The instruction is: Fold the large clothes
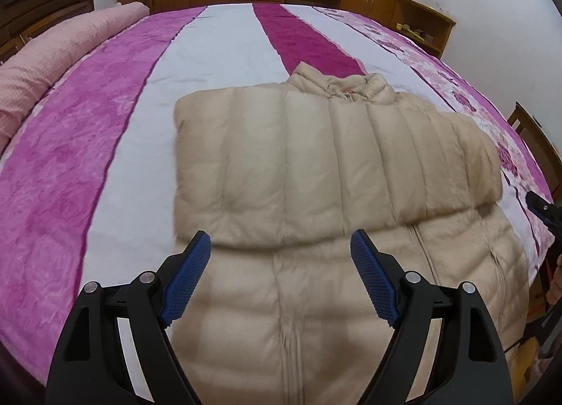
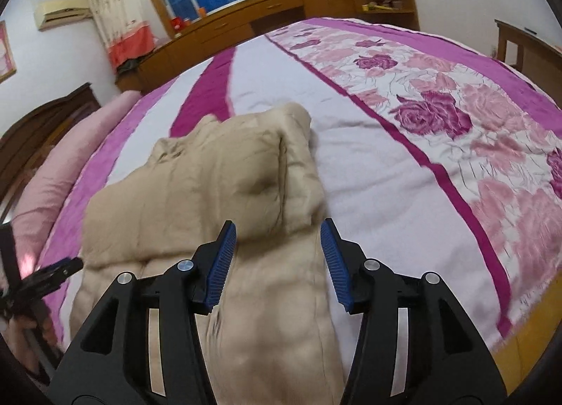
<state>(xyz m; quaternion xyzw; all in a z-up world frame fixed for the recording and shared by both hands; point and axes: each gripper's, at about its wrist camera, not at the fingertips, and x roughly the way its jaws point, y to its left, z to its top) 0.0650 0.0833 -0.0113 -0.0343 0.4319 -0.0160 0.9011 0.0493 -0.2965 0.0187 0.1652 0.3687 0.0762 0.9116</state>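
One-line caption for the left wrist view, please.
Open left gripper hovers over a beige puffer jacket, sleeve folded across, on a pink striped bedspread.

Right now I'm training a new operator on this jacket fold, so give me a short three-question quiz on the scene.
1. True or false: the left gripper is clamped on the beige puffer jacket.
2. What lies folded across the jacket's front? A) a sleeve B) a towel C) a pillow
3. Fill in: the jacket lies on a bed with a pink, purple and white ____.

Key: 1 false, both it and the right gripper are open, holding nothing; 2 A; 3 bedspread.
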